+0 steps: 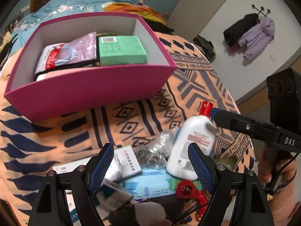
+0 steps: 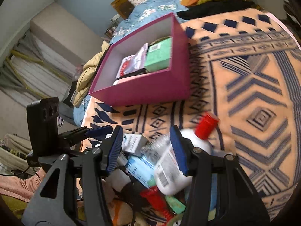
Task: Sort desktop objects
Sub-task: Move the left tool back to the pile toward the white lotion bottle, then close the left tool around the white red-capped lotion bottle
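Observation:
A pile of small items lies on the patterned blanket (image 1: 131, 124). In it are a white bottle with a red cap (image 1: 190, 145), a small white carton (image 1: 126, 162), a clear plastic bag (image 1: 161, 145), a blue tissue pack (image 1: 148, 184) and a red clip (image 1: 190, 188). My left gripper (image 1: 150, 165) hovers open over the pile. The right gripper (image 2: 146, 148) is also open, and the white bottle (image 2: 173, 167) lies against its right finger. Beyond the pile stands a magenta box (image 1: 84, 92) holding a green carton (image 1: 122, 50) and a lilac pouch (image 1: 69, 54).
The right gripper (image 1: 213, 114) reaches in from the right, held by a hand (image 1: 267, 169). The left gripper (image 2: 96, 130) shows at the left. A bed with a blue quilt (image 1: 75, 5) lies behind the box. Coats (image 1: 252, 35) hang on the wall.

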A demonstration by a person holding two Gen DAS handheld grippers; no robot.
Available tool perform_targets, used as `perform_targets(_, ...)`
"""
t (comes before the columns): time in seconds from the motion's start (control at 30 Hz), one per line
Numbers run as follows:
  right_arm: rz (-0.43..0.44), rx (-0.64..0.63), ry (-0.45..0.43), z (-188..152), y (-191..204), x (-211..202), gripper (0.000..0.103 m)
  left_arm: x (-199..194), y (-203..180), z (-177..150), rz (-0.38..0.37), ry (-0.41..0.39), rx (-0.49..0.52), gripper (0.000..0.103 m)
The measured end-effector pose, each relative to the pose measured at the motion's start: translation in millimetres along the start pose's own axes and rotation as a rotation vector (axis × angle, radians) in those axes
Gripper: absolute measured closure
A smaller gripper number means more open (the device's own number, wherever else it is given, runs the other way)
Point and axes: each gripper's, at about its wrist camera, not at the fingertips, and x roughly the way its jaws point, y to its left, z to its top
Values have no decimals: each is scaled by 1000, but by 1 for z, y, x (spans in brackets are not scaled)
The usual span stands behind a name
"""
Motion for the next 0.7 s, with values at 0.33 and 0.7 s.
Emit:
perform_targets(0.33, -33, 106, -26, -26, -32, -21, 49, 17, -20, -12, -20, 68, 43, 20)
perform_targets(0.7, -29, 186, -4, -51, -51, -11, 49, 48, -55, -14, -8, 169, 173, 20)
